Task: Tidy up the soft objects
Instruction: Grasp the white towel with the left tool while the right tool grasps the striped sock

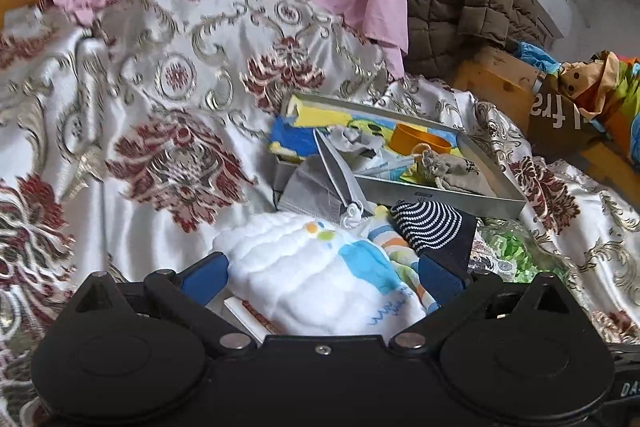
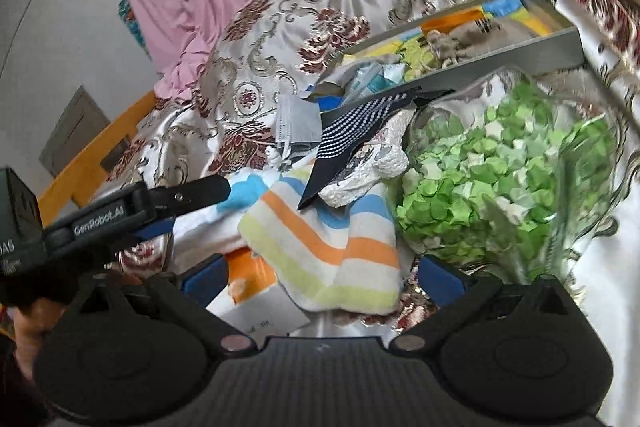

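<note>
A: Well, where is the left gripper (image 1: 322, 277) sitting relative to the grey tray (image 1: 472, 197)?

B: It is hovering on the near side of the tray, jaws spread wide, with the white padded cloth (image 1: 316, 275) lying between its blue fingers (image 1: 206, 277). Whether the pads are actually pressing the cloth is not showing.

A: And the right gripper (image 2: 322, 279)?

B: It is also standing wide open, nearer than the tray, its fingers flanking the striped sock (image 2: 332, 247) without closing on it. The sock is lying partly over an orange-and-white card (image 2: 252, 277).

A: What else is lying by the tray?

B: A dark dotted sock (image 2: 352, 135) is draping against the tray's near wall, a grey face mask (image 1: 316, 187) is leaning over the tray's near corner, and a clear bag of green paper bits (image 2: 500, 183) is resting just in front of it. Everything is sitting on the floral satin bedspread (image 1: 140, 107).
</note>
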A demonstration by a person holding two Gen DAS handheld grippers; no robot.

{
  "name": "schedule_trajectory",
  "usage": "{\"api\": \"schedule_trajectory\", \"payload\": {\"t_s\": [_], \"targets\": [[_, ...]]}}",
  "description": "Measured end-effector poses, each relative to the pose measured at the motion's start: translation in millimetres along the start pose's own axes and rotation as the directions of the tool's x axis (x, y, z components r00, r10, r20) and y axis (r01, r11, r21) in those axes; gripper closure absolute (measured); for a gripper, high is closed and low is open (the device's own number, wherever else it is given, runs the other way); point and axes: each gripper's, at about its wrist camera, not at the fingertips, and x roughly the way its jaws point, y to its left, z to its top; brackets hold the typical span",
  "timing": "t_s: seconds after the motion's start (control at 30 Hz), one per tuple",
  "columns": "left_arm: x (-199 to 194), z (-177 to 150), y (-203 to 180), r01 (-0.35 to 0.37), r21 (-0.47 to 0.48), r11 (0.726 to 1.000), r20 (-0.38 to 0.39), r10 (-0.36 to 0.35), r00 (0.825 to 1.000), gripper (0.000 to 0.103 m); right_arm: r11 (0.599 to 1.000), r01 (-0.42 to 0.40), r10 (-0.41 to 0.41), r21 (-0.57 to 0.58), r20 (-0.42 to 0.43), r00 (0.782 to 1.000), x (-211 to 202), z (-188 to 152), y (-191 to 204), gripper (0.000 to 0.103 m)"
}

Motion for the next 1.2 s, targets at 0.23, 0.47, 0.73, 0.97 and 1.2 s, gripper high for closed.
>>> {"api": "schedule_trajectory", "payload": {"t_s": [0.23, 0.47, 0.73, 0.97, 1.2], "targets": [[11.4, 2.8, 4.5, 0.049, 0.001, 0.999, -0.037, -0.049, 0.998, 0.008, 0.995, -0.023, 0.021, 0.092, 0.019, 1.0, 18.6, 7.9, -0.2, 0.001], [14.8, 0.1, 10.6, 0.051, -0.019, 0.998, -0.04, -0.052, 0.998, 0.026, 0.993, -0.005, 0.002, 0.114, 0.034, 0.999, 23.4, 6.6, 1.9, 0.003], [6.0, 0.9, 1.5, 0.048, 0.02, 0.999, -0.005, -0.048, 0.999, 0.049, 0.986, 0.029, -0.033, 0.162, 0.025, 0.999, 16.3, 3.7, 4.4, 0.015], [6.7, -3.5, -6.3, 0.08, 0.049, 0.996, -0.023, -0.079, 0.997, 0.056, 0.992, -0.007, 0.002, 0.127, 0.045, 0.999, 17.0, 7.9, 13.3, 0.021], [8.5, -4.6, -1.4, 0.075, 0.018, 0.997, -0.019, -0.075, 0.997, 0.063, 0.99, -0.028, 0.019, 0.141, 0.067, 0.998, 23.4, 8.8, 7.6, 0.031]]}}
